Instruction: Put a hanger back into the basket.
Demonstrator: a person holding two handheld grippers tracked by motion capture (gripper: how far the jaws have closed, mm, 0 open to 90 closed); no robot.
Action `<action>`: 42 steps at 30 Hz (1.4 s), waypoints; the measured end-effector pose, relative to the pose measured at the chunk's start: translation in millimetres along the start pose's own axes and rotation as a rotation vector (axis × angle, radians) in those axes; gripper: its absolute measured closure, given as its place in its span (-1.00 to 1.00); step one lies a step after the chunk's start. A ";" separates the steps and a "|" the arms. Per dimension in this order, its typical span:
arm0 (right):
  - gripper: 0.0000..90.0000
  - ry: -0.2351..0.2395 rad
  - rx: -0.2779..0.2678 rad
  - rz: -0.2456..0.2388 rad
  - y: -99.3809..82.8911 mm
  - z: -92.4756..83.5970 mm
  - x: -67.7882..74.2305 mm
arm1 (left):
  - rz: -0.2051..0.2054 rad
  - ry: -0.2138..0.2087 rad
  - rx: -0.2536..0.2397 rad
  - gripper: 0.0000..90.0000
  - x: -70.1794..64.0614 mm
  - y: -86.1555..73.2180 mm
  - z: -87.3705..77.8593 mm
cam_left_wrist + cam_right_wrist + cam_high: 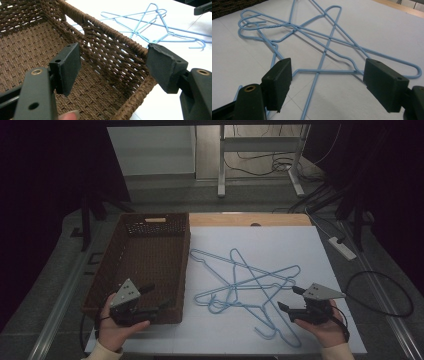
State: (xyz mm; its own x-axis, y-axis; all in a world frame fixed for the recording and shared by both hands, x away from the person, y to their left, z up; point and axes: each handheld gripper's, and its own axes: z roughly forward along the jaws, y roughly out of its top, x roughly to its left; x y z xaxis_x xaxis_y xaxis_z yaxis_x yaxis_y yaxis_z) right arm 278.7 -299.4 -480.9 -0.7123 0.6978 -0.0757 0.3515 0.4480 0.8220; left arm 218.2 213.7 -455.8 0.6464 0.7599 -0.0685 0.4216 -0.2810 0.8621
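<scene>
High view showed the left gripper (150,299) gaping wide over the basket's (150,216) near corner and the right gripper (290,299) equally spread, neither holding anything. The basket held nothing; the hangers (245,287) lay tangled on the table (300,245) beside it, just ahead of the right gripper.

White sheet (300,245) lay bare behind and right of the hangers (245,285), giving room to pass. The hangers crossed over one another in a tangle (wires overlapping at several spots) just ahead of the right gripper (286,299). The basket (186,265) wall stood between the left gripper (156,296) and the hangers; its inside was free.
</scene>
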 end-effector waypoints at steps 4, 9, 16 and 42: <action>-0.47 -0.002 -0.002 0.008 -0.5 0.0 -0.6 | -0.001 0.000 0.003 -0.37 0.9 -0.5 0.4; -0.47 -0.004 0.002 0.013 -1.2 0.7 -1.3 | -0.001 0.000 0.001 -0.37 0.6 -0.1 0.2; -0.46 -0.012 0.001 0.007 -0.5 -0.4 0.0 | 0.002 -0.001 -0.009 -0.37 0.0 0.7 -2.5; -0.44 0.023 0.089 -0.100 41.7 17.5 7.2 | 0.011 -0.008 -0.008 -0.37 -2.4 1.3 -1.0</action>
State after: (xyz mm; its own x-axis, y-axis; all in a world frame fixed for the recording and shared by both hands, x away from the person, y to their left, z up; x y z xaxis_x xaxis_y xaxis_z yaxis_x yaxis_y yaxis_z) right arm 298.9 -265.9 -457.0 -0.7600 0.6344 -0.1412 0.3296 0.5635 0.7575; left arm 216.6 212.1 -454.0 0.6559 0.7523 -0.0626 0.4095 -0.2850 0.8666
